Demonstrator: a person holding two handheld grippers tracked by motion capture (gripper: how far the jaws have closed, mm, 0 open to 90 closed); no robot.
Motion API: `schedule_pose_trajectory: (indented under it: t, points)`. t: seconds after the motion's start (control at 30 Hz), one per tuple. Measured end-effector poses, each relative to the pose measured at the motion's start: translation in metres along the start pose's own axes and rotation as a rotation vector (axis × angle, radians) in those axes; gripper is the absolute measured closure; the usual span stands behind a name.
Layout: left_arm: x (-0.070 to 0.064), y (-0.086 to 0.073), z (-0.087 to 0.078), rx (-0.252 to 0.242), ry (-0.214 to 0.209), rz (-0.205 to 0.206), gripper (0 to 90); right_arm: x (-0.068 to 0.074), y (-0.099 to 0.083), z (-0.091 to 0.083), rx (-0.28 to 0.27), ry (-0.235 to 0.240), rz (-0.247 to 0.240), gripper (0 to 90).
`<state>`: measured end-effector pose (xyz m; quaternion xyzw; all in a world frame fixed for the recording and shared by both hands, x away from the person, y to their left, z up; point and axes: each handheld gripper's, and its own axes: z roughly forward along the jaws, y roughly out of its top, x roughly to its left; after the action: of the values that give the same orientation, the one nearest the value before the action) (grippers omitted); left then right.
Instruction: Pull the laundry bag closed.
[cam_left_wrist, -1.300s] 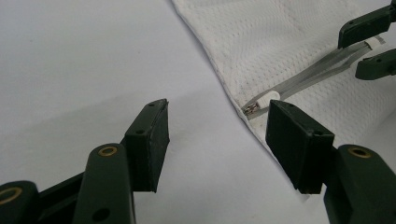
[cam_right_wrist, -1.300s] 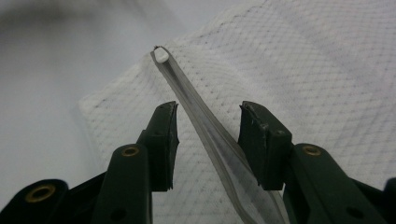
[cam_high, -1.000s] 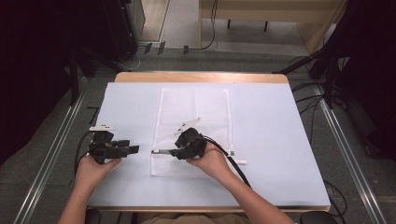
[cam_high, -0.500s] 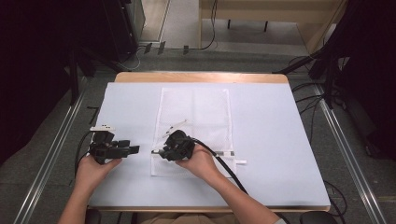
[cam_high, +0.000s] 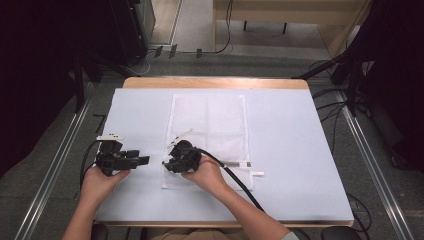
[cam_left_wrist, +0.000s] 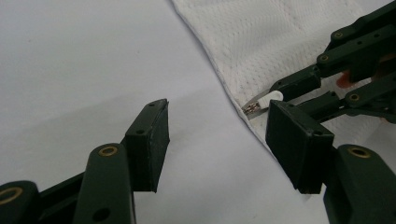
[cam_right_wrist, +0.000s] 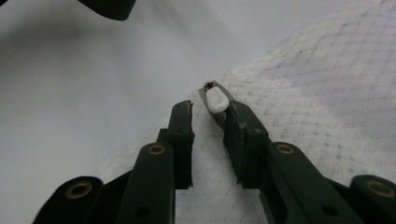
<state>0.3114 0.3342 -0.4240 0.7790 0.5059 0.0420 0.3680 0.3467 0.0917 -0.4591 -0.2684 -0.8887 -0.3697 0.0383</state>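
A white mesh bag (cam_high: 210, 125) lies flat in the middle of the table. Its small white zipper pull (cam_right_wrist: 215, 100) sits at the bag's left edge, near the front. My right gripper (cam_high: 166, 164) points left over that edge; its jaws stand a little apart, with the pull between their tips and close against the right-hand one (cam_right_wrist: 208, 114). My left gripper (cam_high: 142, 156) rests on the bare mat left of the bag and points right at the pull (cam_left_wrist: 261, 100), jaws wide open and empty (cam_left_wrist: 219, 126). The right gripper's tips (cam_left_wrist: 275, 95) are just beyond it.
A pale blue mat (cam_high: 300, 140) covers the table, with a wooden edge (cam_high: 215, 82) at the back. A small white tag (cam_high: 257, 173) lies off the bag's front right corner. Metal rails (cam_high: 55, 160) run along both sides, and the right gripper's cable (cam_high: 240, 185) trails toward the front.
My right gripper has slid left across the bag's front part to its left edge and the zipper pull. The left gripper has stayed where it was.
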Motion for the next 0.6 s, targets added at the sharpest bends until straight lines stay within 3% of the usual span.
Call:
schedule_pose_trajectory:
  t: [0.3,0.4,0.6]
  points:
    - [0.000,0.000,0.000,-0.001,-0.002,-0.001,40.5,-0.001,0.008,0.008,-0.004,0.004,0.018,75.7]
    - [0.000,0.000,0.000,-0.001,-0.004,-0.001,41.0,0.000,0.011,0.013,0.002,0.001,0.018,82.4]
    - [0.000,-0.001,0.000,-0.005,-0.015,0.000,42.7,-0.001,0.013,0.014,0.013,-0.011,0.008,87.1]
